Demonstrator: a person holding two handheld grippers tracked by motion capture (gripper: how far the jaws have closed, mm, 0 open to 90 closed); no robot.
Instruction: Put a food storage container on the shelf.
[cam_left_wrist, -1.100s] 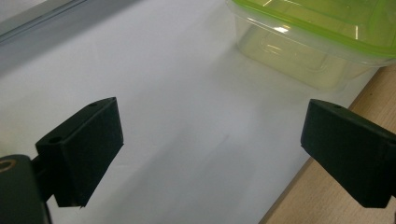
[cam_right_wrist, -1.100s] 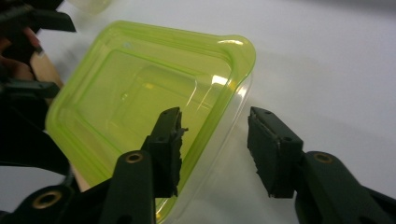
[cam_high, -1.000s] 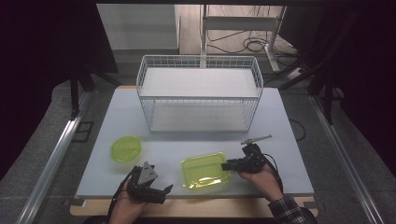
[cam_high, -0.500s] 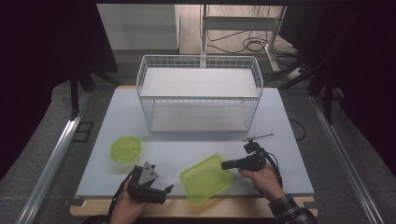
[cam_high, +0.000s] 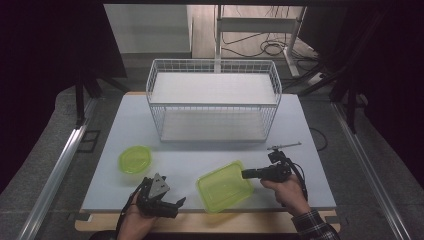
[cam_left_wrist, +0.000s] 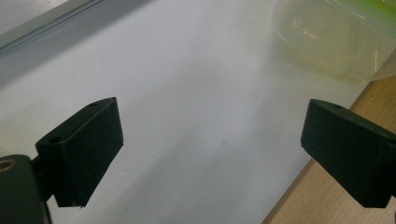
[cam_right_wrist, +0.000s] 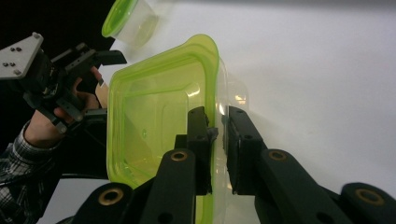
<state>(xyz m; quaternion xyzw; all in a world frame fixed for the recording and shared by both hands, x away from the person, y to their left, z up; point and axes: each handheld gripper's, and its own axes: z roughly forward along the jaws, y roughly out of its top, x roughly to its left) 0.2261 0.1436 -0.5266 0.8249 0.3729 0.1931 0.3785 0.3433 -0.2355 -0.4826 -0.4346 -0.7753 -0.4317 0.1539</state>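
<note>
— Inspector: What did the right gripper (cam_high: 248, 174) have hold of?

— Onlooker: The square green container (cam_high: 223, 186), sir. Its jaws had just been closing, and in the right gripper view they stood pinched on the container's rim (cam_right_wrist: 214, 93), one jaw inside the wall, one outside.

— Inspector: Where was the container?

— Onlooker: Near the front edge of the white table (cam_high: 310, 150), about five o'clock from the table's middle. It sat skewed, tipped rather than flat, and the gripper came at it from three o'clock.

— Inspector: And the left gripper (cam_high: 176, 202)?

— Onlooker: Jaws stood wide with only bare tabletop between them. It was at seven o'clock on the table, pointing toward the container, not touching it.

— Inspector: Anything else on the table?

— Onlooker: A round green tub (cam_high: 135, 159) at eight o'clock, well apart from the container, and a white wire basket (cam_high: 214, 102) at twelve o'clock.
</note>
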